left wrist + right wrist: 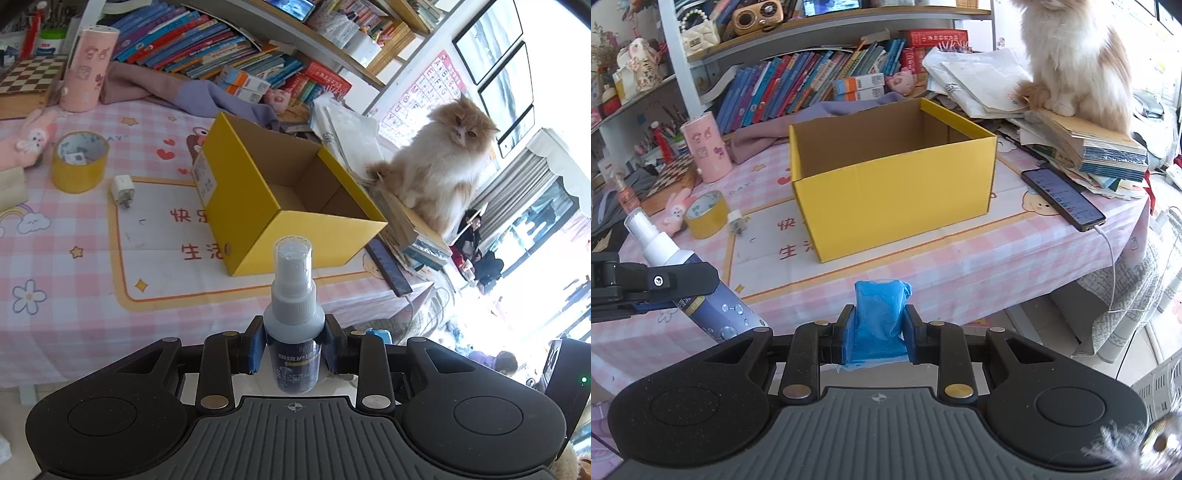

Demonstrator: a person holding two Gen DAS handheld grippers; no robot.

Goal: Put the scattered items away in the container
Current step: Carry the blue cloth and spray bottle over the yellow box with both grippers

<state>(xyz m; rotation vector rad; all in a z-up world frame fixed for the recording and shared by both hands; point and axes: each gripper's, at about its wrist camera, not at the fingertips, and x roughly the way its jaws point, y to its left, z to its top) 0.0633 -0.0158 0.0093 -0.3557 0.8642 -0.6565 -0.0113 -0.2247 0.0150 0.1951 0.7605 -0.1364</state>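
Note:
An open yellow cardboard box (258, 225) (894, 192) stands on the pink checked tablecloth; its inside looks empty. My left gripper (294, 345) is shut on a small spray bottle (293, 295) with a white pump and dark label, held upright in front of the box near the table's front edge. The bottle and left gripper also show in the right wrist view (683, 280). My right gripper (879, 328) is shut on a blue crumpled packet (881, 314), held short of the box's front.
A yellow tape roll (79, 162) (703, 214), a white plug (122, 190) (735, 220), a pink plush rabbit (33, 138) and a pink tube (88, 70) lie left of the box. A cat (439, 162) sits on stacked books at right. A phone (1062, 199) lies by the box.

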